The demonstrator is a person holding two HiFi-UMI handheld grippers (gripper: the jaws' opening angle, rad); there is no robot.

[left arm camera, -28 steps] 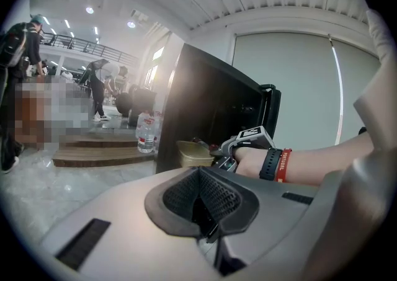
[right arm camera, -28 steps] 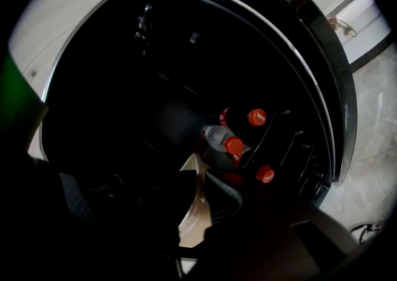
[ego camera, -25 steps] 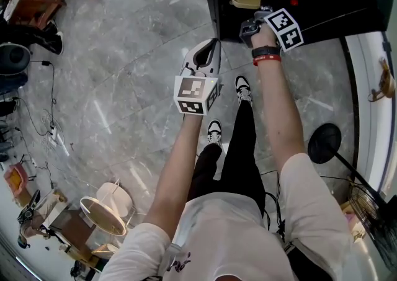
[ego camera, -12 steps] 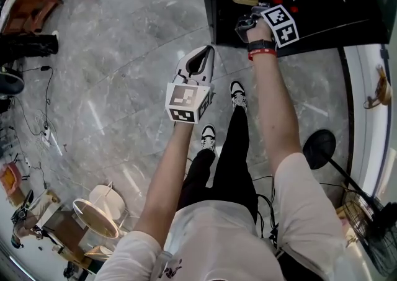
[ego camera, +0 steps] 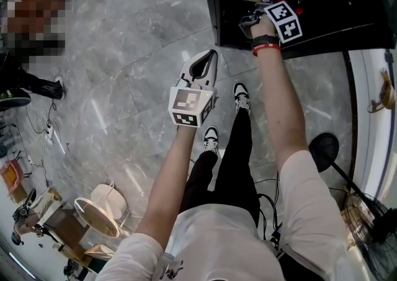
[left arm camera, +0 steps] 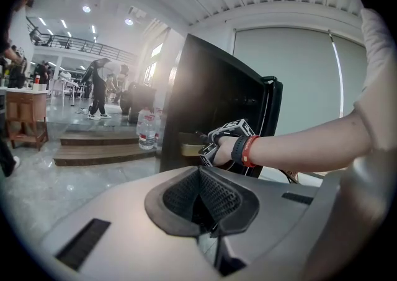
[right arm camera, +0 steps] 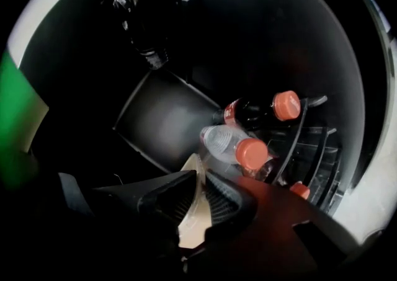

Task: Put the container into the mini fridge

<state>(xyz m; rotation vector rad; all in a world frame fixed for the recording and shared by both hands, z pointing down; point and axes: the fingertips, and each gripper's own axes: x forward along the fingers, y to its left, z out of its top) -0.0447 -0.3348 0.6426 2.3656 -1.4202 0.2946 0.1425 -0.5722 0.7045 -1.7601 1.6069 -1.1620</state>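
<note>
Black mini fridge (ego camera: 335,0) at the top of the head view. Pale tan container (right arm camera: 189,211) low in the right gripper view, beside a clear bottle (right arm camera: 220,140) and a dark bottle (right arm camera: 248,112) with a red label, both with orange-red caps (right arm camera: 251,151). Grey floor (ego camera: 124,44) with pale streaks, like marble. Black and white squares on each marker cube (ego camera: 189,107). Red wristband (ego camera: 267,51) next to a black one. White shirt (ego camera: 229,236), black trousers (ego camera: 232,162), black and white shoes (ego camera: 242,92).

Bright, fisheye-warped views; mini fridge (right arm camera: 161,118) interior dim, murky.
</note>
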